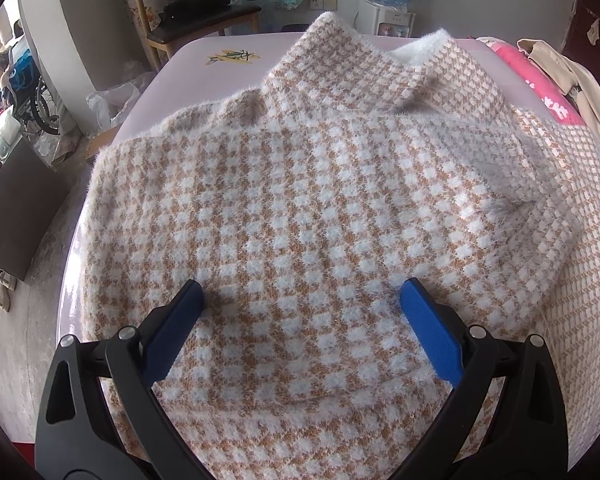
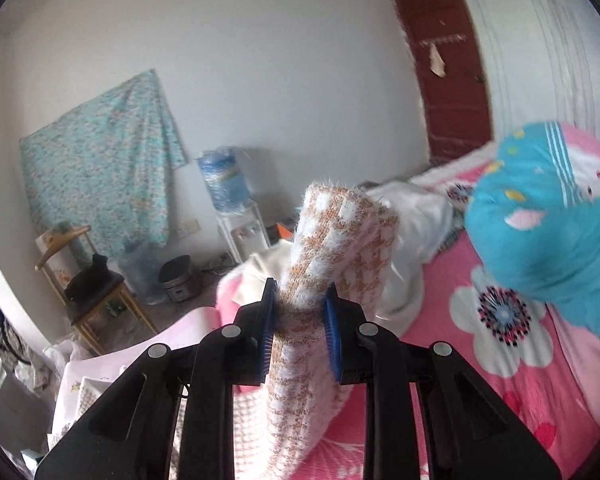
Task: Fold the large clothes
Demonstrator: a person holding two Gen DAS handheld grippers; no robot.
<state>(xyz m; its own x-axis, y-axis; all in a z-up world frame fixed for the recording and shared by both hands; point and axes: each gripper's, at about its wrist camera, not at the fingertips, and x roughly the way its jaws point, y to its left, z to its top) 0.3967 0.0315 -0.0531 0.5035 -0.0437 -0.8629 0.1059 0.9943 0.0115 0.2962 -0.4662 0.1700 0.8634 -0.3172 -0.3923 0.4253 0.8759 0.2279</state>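
Note:
A fluffy sweater (image 1: 308,200) in a tan and white houndstooth check lies spread over a pale pink table (image 1: 204,52), its collar at the far side and one part folded across the body. My left gripper (image 1: 300,296) stands open just above the near part of the sweater, blue pads wide apart, nothing between them. In the right wrist view my right gripper (image 2: 300,312) is shut on a bunched piece of the same sweater (image 2: 332,240), lifted high above the table with cloth hanging down below the jaws.
A wooden chair (image 1: 204,20) with a dark item stands beyond the table, beside a water dispenser (image 1: 392,4). To the right is a bed with a pink floral sheet (image 2: 500,340), a blue quilt (image 2: 548,216) and white clothes (image 2: 412,216). Clutter lies on the floor at the left.

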